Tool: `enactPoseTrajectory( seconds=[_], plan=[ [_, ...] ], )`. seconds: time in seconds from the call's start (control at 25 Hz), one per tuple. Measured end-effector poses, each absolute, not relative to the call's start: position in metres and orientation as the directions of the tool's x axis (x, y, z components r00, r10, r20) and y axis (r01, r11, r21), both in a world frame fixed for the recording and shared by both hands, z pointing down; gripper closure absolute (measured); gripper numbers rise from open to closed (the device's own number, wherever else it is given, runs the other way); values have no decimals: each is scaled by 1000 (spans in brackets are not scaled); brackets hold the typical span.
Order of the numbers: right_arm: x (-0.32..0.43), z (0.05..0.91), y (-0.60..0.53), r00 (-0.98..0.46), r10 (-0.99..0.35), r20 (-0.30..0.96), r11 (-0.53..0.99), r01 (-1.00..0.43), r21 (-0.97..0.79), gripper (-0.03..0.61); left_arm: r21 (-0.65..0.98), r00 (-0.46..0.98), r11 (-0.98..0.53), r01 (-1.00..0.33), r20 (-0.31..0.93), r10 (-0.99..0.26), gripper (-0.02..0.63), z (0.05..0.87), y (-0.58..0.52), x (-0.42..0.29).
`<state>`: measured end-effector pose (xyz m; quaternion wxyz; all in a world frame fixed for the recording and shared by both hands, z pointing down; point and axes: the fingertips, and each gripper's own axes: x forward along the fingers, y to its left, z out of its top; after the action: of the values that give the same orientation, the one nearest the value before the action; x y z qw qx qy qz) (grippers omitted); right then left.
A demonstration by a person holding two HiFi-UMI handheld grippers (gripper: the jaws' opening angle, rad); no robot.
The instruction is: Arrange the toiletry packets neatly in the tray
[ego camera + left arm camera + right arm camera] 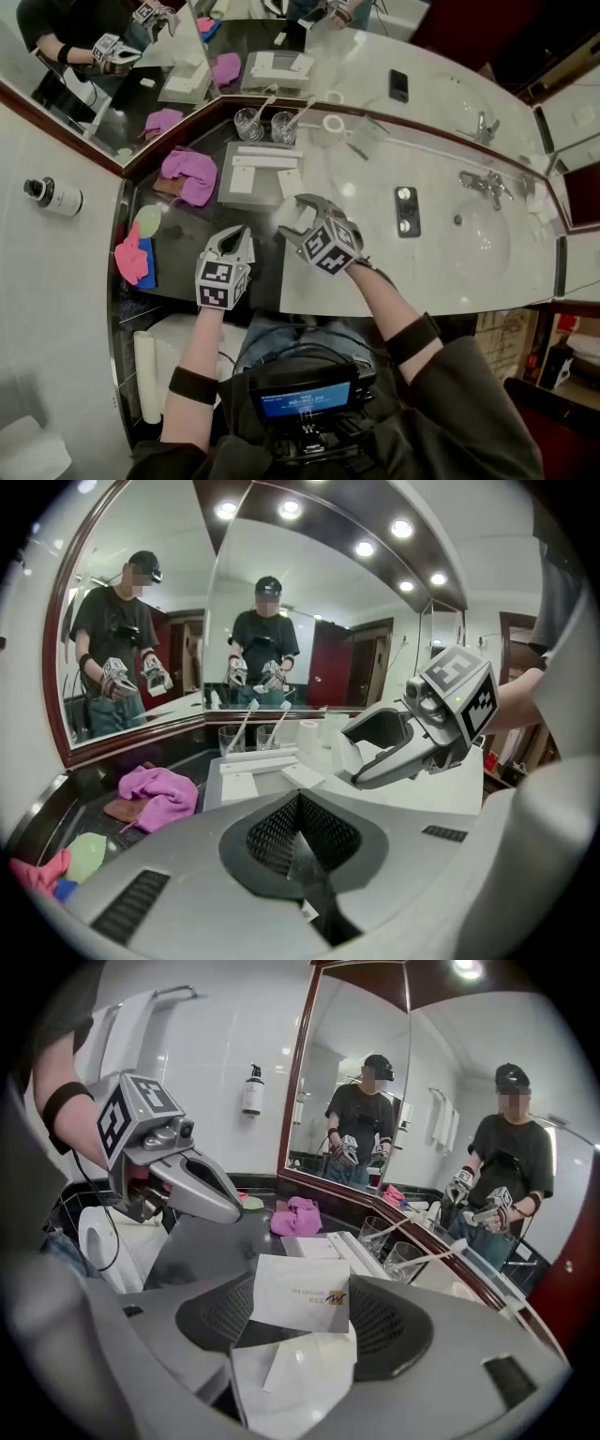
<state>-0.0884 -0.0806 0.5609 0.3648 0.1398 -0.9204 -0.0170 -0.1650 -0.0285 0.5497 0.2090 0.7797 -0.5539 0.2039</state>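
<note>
A grey tray [225,195] lies on the dark counter below the mirror, with long white packets [267,157] and a square one [242,180] in it. My right gripper [292,216] hovers just in front of the tray's right corner. It is shut on a white toiletry packet [302,1293] with a small logo, which stands upright between the jaws. The left gripper view also shows this packet [349,754]. My left gripper [236,234] hangs to the left over the dark counter, shut with nothing in it, its jaws meeting in its own view [298,829].
A pink cloth [187,173] lies left of the tray. Two glasses with toothbrushes [251,122] stand behind it. A dark phone-like slab [406,211], the faucet [483,183] and sink [483,242] are to the right. Pink and blue cloths [134,258] sit at the counter's left end.
</note>
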Motion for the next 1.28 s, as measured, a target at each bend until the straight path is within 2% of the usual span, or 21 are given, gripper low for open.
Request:
enactPoseTrajectory(
  seconds=[0.24, 0.6, 0.96, 1.28],
  plan=[
    [-133, 574, -127, -650, -252, 717, 968, -163, 192, 250, 115, 275, -255, -960, 553, -786, 612, 568, -58, -196],
    [-163, 629, -163, -579, -203, 790, 975, -42, 220, 250, 135, 241, -200, -970, 555, -796, 614, 587, -84, -226],
    [-172, 660, -167, -508, -162, 846, 964, 103, 246, 247, 157, 240, -183, -970, 570, -786, 612, 606, -85, -233],
    [-176, 664, -168, -509, -129, 851, 958, 159, 240, 209, 165, 233, -168, -972, 579, -781, 613, 613, -83, -237]
  ],
)
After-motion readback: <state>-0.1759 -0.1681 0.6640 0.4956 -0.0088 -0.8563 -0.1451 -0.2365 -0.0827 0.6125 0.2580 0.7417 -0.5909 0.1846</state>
